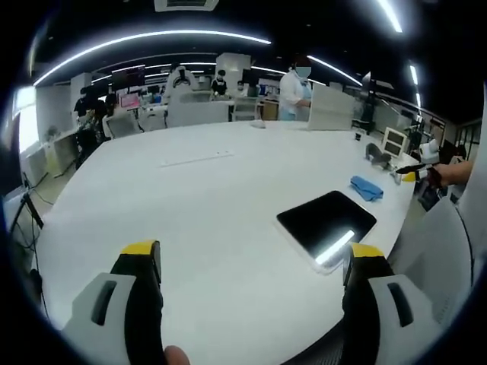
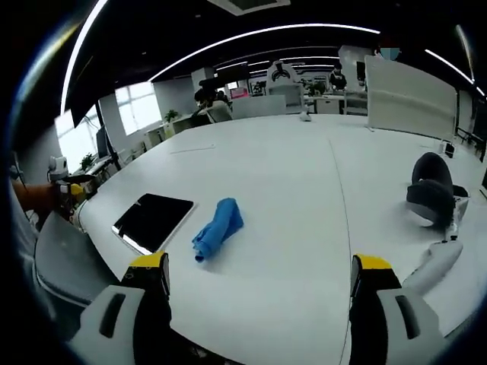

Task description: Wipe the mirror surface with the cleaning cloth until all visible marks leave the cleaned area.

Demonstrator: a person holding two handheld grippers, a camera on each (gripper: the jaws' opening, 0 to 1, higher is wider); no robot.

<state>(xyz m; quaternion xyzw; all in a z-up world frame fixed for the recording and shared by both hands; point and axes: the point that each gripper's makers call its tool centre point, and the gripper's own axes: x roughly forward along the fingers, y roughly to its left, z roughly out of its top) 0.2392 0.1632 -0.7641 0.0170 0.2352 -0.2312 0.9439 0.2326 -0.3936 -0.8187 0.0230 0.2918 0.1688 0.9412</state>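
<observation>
Left gripper view and right gripper view: cloth not yet picked up

Left gripper view: left hand-held gripper point(image 1: 251, 266) has its jaws apart, empty, above the white bench point(image 1: 190, 198). Mirror point(image 1: 326, 220) lies flat near the bench edge, dark, reflecting a ceiling light strip. Blue cleaning cloth point(image 1: 366, 188) sits crumpled just beyond it, apart from the mirror.

Right gripper view: right hand-held gripper point(image 2: 259, 277) also has its jaws apart and empty. Cloth point(image 2: 217, 226) lies ahead and left of centre, mirror point(image 2: 152, 220) just beside it. Dark headset-like object point(image 2: 431, 196) sits well off to the right.

Judgement: the step in hand is fetching the cloth. Best done with the right gripper, which faces it: come down over the bunched middle, close on a thick fold so a flat pad hangs free. The left could steady the mirror's edge, since it may slide toward the bench rim when wiped.
</observation>
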